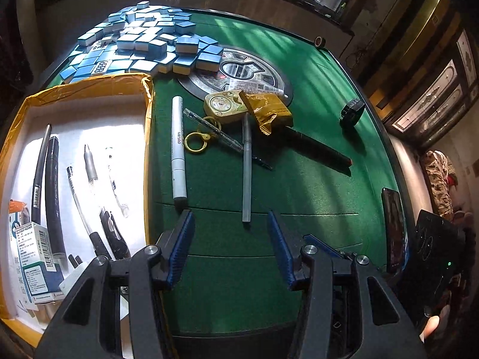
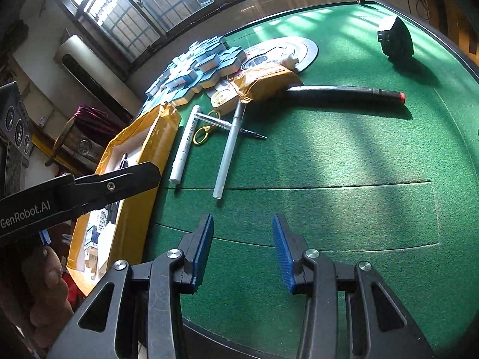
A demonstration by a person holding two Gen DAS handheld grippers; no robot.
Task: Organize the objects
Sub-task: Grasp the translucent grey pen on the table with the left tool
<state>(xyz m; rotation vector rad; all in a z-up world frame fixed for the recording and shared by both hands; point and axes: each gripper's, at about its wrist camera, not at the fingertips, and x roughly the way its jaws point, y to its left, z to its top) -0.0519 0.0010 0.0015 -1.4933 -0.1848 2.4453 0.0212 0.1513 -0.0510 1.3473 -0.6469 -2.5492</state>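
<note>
Reading white marker (image 1: 178,146) "deli an" | (image 2: 185,145) "PAINT" | L gripper (image 2: 27,209) "GenRobot.AI"

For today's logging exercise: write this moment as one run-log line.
left gripper: open, empty | right gripper: open, empty | grey pen: on felt | box: holds pens
</note>
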